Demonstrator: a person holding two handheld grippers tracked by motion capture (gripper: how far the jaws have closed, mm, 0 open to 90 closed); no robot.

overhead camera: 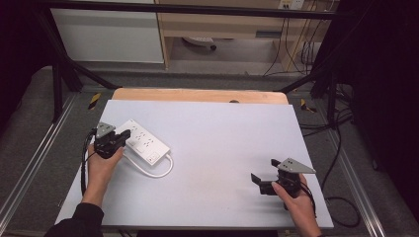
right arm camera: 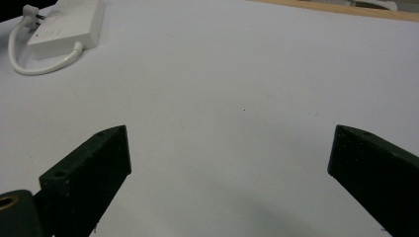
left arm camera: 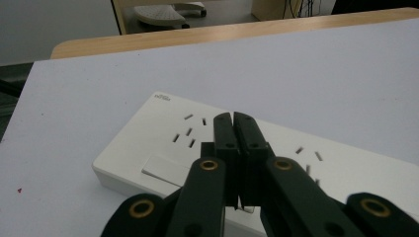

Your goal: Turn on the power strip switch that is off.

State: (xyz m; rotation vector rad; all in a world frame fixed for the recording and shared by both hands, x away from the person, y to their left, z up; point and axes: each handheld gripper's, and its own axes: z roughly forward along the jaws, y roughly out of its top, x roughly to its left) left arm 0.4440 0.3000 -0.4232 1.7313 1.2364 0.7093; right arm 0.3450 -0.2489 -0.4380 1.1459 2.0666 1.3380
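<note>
1. power strip (overhead camera: 144, 140): white, flat on the left part of the desk (overhead camera: 222, 148); in the high view its long axis runs diagonally from upper left to lower right, socket face up, with the cord (overhead camera: 157, 170) looping off the lower-right end.
2. left claw (overhead camera: 124, 134): over the strip's upper-left end, jaws pressed together with nothing between them.
3. right claw (overhead camera: 264, 176): well apart from the strip at the desk's right, jaws spread wide over bare surface.
</note>
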